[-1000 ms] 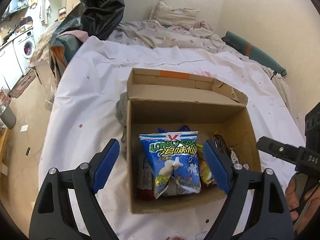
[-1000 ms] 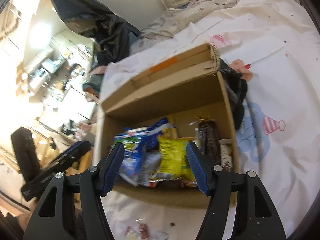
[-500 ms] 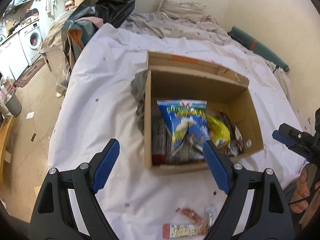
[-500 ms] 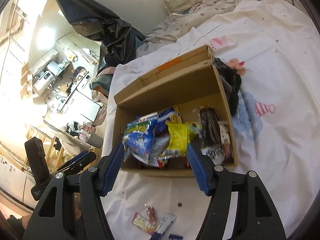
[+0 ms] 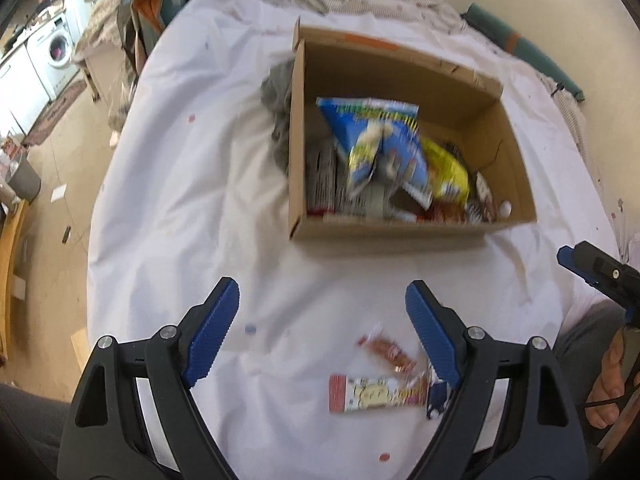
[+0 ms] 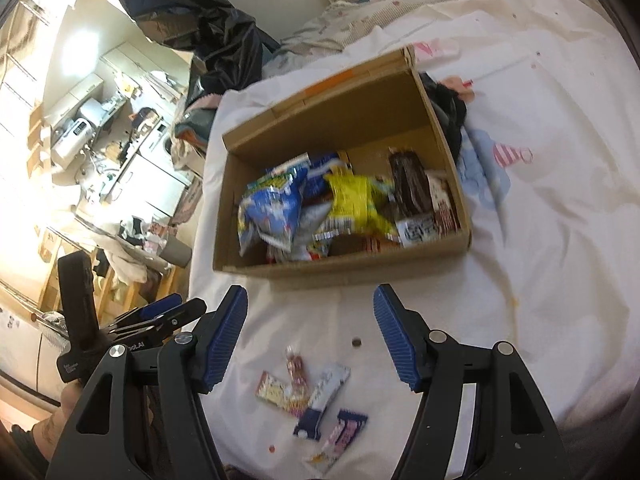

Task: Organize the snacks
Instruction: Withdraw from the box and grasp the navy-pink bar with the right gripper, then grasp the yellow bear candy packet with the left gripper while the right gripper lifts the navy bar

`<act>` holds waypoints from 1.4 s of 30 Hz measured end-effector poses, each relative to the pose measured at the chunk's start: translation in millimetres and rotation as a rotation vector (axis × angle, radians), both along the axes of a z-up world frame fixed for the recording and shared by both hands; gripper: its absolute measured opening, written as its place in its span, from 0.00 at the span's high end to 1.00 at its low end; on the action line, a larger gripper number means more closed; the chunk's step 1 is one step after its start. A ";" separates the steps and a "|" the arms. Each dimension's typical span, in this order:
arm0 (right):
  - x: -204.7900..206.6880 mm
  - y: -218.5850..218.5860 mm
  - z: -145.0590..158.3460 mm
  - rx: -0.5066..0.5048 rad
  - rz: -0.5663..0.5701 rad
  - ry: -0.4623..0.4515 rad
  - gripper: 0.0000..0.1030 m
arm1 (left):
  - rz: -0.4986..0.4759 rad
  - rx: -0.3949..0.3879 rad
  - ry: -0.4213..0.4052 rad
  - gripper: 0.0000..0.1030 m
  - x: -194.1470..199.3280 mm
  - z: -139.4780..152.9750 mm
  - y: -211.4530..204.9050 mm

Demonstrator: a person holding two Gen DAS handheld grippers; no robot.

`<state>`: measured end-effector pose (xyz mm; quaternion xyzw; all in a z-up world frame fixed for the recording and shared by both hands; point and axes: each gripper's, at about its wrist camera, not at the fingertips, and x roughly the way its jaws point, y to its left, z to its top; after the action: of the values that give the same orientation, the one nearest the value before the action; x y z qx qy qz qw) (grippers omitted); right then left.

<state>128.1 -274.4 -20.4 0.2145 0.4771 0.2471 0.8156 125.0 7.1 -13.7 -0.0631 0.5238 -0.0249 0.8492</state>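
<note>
Washing machine (image 5: 60, 46), black plastic bag (image 6: 208, 28), rumpled grey cloth (image 5: 280, 96) beside it.

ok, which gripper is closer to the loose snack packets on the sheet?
Hard to call. Left gripper and right gripper are both open above the loose packets, on the near side of the box.

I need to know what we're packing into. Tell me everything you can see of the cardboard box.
The cardboard box is plain brown corrugated card, open at the top, with an orange tape strip on its far flap. It sits upright on the white sheet. Inside lie snack packs, among them a blue bag and a yellow bag. A dark cloth lies against one side wall. Neither gripper touches it.
</note>
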 end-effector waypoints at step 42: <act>-42.5 33.5 -78.5 -0.168 0.012 0.312 0.82 | -0.415 0.189 0.336 0.20 -40.7 -79.9 -66.4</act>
<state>85.5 -240.9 -98.9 0.1784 0.6180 0.1748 0.7454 84.3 -59.3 -93.6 0.1217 0.6588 -0.1387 0.7293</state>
